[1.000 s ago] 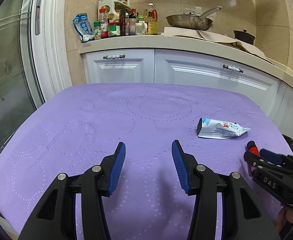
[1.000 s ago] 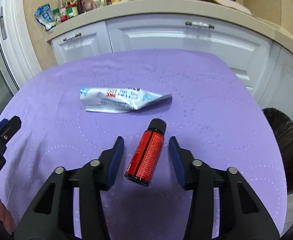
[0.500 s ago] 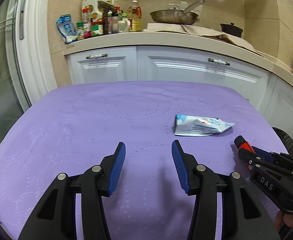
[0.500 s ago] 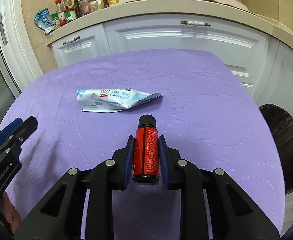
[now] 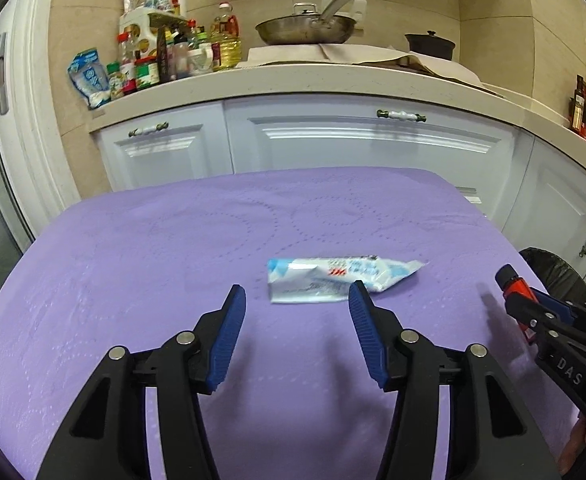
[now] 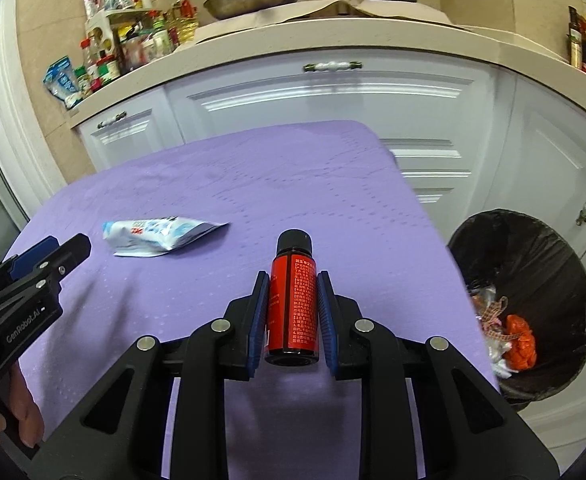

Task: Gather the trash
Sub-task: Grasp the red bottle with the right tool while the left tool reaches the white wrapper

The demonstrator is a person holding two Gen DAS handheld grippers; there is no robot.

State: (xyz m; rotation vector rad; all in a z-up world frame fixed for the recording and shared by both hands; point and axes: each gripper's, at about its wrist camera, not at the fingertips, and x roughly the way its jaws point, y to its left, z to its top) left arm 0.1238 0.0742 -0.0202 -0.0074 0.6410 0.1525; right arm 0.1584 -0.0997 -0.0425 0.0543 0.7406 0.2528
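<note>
Centrally in the right wrist view, the bottle (image 6: 293, 304) is small and red, with a black cap pointing away from the camera, a column of fine printed text down its label, and a dark round base facing the lens. It sits lengthwise between the blue pads (image 6: 259, 316) of the right gripper (image 6: 292, 280), which pinch it on both sides; it appears lifted clear of the cloth (image 6: 253, 184), with its shadow falling below. In the left wrist view only its cap and red shoulder (image 5: 511, 282) show at the tip of that gripper. Second piece of trash: a wrapper (image 5: 333, 280), flat and crumpled, pale blue and white with red print, lying on the cloth with one end tapering to a point toward the right. The left gripper (image 5: 297, 300) is near its closer edge, jaws spread and opening, nothing between them; the right-hand pad (image 5: 363, 332) overlaps the wrapper's edge in the picture, contact not determinable. Cloth is purple with dotted ring patterns and covers the table. A bin (image 6: 533, 280) with a black liner stands just beside the table's right edge, holding something orange and some crumpled scraps. Behind: white cabinets (image 5: 333, 144), a counter with jars and bottles (image 5: 165, 60) and a pan (image 5: 305, 28).
</note>
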